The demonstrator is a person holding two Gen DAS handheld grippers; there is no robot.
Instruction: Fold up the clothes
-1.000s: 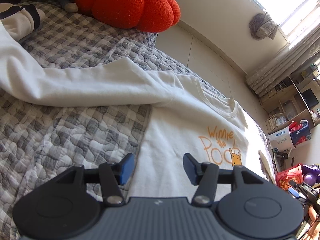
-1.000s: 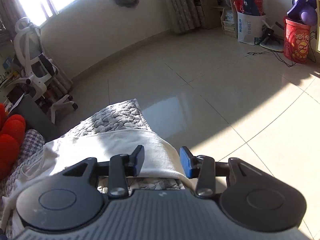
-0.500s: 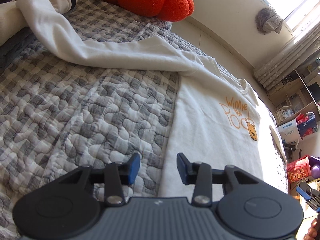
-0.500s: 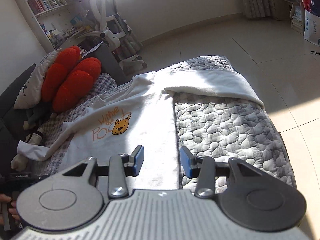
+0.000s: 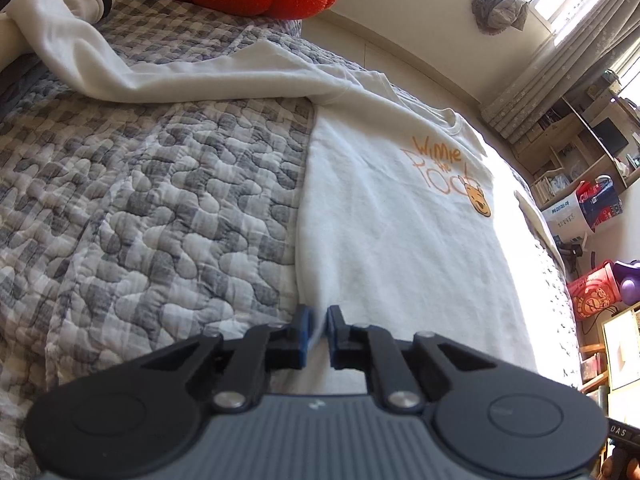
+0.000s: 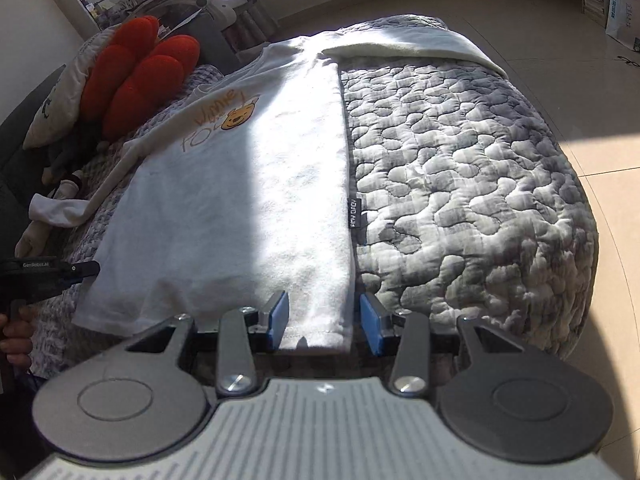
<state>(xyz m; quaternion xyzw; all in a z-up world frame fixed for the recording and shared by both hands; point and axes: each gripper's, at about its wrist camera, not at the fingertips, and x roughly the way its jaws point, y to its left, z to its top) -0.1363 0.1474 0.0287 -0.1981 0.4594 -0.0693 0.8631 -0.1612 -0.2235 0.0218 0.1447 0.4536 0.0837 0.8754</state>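
Note:
A white long-sleeved shirt (image 5: 400,240) with an orange bear print lies flat, front up, on a grey quilted bed cover (image 5: 160,220). My left gripper (image 5: 319,330) is shut on the shirt's hem at its near left corner, with a pinch of white cloth between the blue pads. In the right wrist view the shirt (image 6: 240,200) runs away from me. My right gripper (image 6: 324,318) straddles the near right hem corner; its jaws are closing and the pads stand apart from the cloth. The left gripper (image 6: 80,270) shows at the far hem corner.
A red plush cushion (image 6: 136,72) and soft toys sit at the head of the bed. One sleeve (image 6: 408,50) is spread toward the bed's edge, the other sleeve (image 5: 200,76) toward the toys. Tiled floor (image 6: 580,100) lies beyond the bed cover (image 6: 460,180). Shelves and a red bucket (image 5: 592,292) stand farther off.
The left gripper slid down the shirt's side to the hem and shut on it. The right gripper swung from the floor and sleeve to the hem corner, its jaws narrowing.

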